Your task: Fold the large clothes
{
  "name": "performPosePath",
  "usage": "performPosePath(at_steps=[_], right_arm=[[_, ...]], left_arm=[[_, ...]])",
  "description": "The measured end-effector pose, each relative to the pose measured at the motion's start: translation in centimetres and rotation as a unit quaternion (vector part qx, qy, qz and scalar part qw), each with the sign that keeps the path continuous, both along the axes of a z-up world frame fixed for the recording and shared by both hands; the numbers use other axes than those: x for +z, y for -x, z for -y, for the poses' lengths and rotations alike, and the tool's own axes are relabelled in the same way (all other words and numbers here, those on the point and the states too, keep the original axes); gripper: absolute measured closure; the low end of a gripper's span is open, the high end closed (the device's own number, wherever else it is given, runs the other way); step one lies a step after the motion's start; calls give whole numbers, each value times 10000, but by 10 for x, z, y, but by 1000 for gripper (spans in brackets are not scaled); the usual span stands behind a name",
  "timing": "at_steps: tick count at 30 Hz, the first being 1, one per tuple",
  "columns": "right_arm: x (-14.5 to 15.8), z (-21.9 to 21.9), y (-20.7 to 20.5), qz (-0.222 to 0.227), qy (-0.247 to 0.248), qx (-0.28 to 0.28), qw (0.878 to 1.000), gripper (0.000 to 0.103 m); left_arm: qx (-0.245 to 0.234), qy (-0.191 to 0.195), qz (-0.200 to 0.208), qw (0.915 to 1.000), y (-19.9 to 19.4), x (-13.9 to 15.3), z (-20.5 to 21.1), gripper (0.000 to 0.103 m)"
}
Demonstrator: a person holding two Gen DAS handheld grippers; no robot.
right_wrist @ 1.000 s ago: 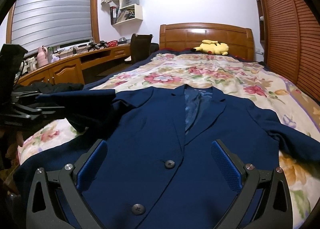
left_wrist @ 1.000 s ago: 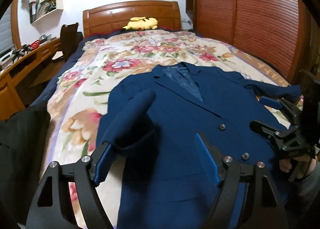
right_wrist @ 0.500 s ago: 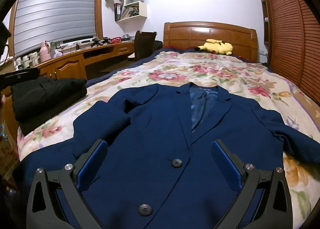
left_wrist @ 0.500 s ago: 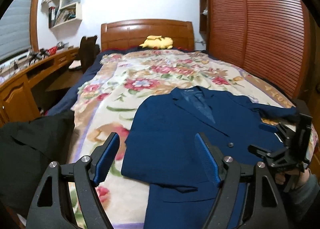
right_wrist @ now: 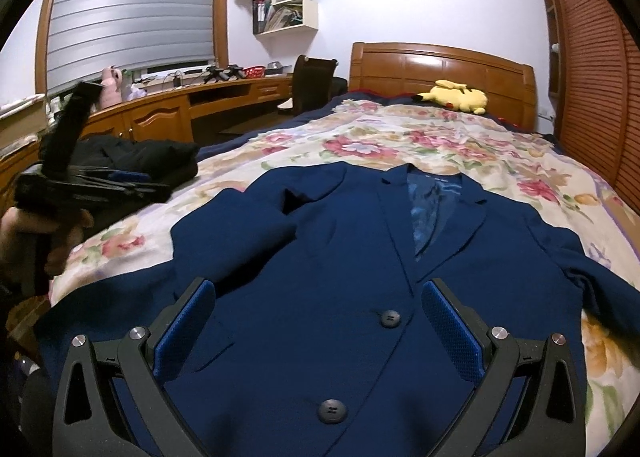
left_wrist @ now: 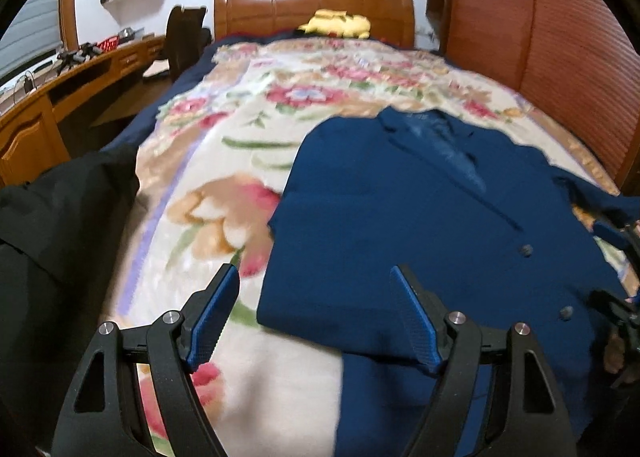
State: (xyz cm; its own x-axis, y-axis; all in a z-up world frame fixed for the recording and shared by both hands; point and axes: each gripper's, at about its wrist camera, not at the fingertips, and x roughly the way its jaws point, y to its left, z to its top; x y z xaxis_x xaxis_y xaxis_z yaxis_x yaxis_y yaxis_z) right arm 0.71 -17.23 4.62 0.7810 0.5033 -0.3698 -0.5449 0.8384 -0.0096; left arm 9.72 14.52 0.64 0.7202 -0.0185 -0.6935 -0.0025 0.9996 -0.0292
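Note:
A navy blue suit jacket point(right_wrist: 340, 257) lies face up on the flowered bedspread point(right_wrist: 400, 137), front buttoned. Its sleeve on the picture's left point(right_wrist: 236, 233) is folded in across the chest. The other sleeve point(right_wrist: 600, 289) still stretches out to the right. My left gripper point(left_wrist: 316, 317) is open and empty above the jacket's left lower edge point(left_wrist: 320, 289). In the right wrist view a hand holds the left gripper point(right_wrist: 132, 185) off to the left of the jacket. My right gripper point(right_wrist: 318, 321) hangs open over the jacket's front, near the upper button point(right_wrist: 390, 318), gripping nothing.
A dark garment point(left_wrist: 60, 225) is heaped at the bed's left edge. A yellow plush toy point(right_wrist: 456, 95) lies by the wooden headboard point(right_wrist: 440, 65). A desk point(right_wrist: 160, 113) and chair point(right_wrist: 314, 81) stand left of the bed; slatted wooden doors point(left_wrist: 560, 37) run along the right.
The left gripper let go of the jacket's sleeve, which now lies folded across the chest, and drew back to the left and down. The right gripper stayed nearly still.

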Motion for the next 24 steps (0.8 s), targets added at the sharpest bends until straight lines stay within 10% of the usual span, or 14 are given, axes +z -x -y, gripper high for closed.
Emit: performPosePath(at_steps=[19, 24], right_arm=[[-1, -13, -5, -72, 301, 293, 9991, 0], [-2, -11, -1, -57, 301, 280, 9991, 0]], left_arm=[[189, 765, -1261, 9889, -35, -58, -25, 27], [93, 490, -1131, 9923, -32, -46, -15, 94]])
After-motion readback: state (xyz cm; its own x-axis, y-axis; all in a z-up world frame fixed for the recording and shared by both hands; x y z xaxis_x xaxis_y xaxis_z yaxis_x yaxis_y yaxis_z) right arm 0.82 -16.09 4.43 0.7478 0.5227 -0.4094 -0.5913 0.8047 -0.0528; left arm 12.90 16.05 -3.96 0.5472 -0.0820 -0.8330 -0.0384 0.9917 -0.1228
